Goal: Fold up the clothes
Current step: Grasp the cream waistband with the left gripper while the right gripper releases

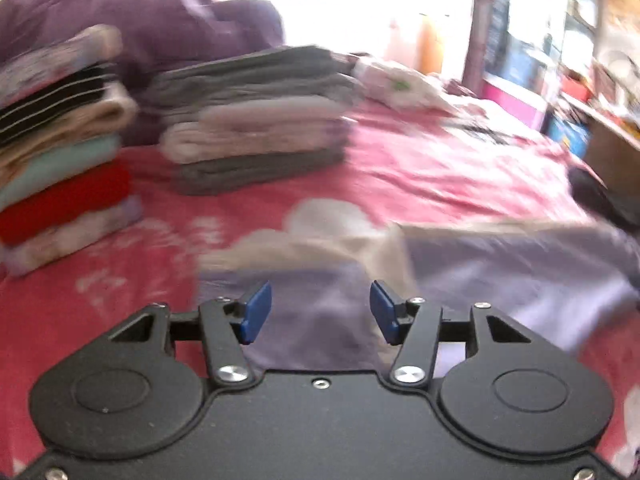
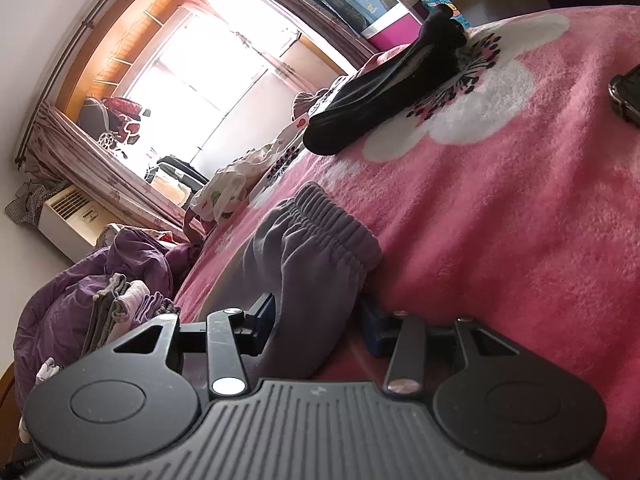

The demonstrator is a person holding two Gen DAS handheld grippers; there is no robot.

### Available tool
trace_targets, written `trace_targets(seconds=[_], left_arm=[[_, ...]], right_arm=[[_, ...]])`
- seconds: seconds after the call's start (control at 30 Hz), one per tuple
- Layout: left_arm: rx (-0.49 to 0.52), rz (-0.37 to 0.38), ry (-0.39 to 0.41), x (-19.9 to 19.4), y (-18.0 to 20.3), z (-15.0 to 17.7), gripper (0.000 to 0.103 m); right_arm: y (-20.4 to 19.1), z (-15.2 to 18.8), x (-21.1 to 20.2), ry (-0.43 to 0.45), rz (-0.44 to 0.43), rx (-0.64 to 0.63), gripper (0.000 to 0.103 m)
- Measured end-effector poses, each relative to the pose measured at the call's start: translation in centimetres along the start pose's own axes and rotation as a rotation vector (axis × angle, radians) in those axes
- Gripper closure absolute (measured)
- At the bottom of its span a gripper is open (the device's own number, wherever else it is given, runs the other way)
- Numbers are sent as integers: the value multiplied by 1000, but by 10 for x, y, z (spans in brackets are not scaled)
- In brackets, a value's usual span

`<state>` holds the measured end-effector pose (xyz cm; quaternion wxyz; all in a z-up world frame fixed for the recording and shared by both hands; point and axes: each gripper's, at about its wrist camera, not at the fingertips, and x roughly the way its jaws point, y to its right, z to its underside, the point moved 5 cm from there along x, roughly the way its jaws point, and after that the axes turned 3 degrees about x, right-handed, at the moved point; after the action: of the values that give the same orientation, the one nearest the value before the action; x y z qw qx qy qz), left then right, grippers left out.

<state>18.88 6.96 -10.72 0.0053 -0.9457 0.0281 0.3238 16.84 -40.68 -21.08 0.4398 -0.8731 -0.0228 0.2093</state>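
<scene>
the left claw (image 1: pixel 320 310) is spread above the lilac garment (image 1: pixel 500 268), which lies flat on the pink bed (image 1: pixel 420 168); only this view shows the two folded stacks (image 1: pixel 256 120). the right claw (image 2: pixel 318 322) straddles the garment's ribbed cuff (image 2: pixel 320 240), jaws parted; only its view shows a dark garment (image 2: pixel 384 84).

Two stacks of folded clothes sit upper left: a colourful stack (image 1: pixel 60 148) and a grey one (image 1: pixel 256 120). One lavender garment (image 1: pixel 500 280) lies lower right; one dark garment (image 2: pixel 384 92) upper centre.
</scene>
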Motion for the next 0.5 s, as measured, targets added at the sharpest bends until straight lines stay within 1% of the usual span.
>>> trace_targets(seconds=[0.03,0.17,0.27,0.37,0.5], left_arm=[[18,16,-9,3,11,0,47],[79,30,-41,20,37,-5,46],[107,-7,-83,42,41,-10,46],[138,-22,-125,54,50,-8,46],[192,-43,-149,66,54,-7,46]], right_arm=[[-2,0,-1,2,4,-4,55],[-14,-5,-11,51,32,-63,42],[-25,-15,-21,105,73,-159,41],[-41,-27,-23,128,84,-285,41],[-58,-44,-5,79,76,-447,40]])
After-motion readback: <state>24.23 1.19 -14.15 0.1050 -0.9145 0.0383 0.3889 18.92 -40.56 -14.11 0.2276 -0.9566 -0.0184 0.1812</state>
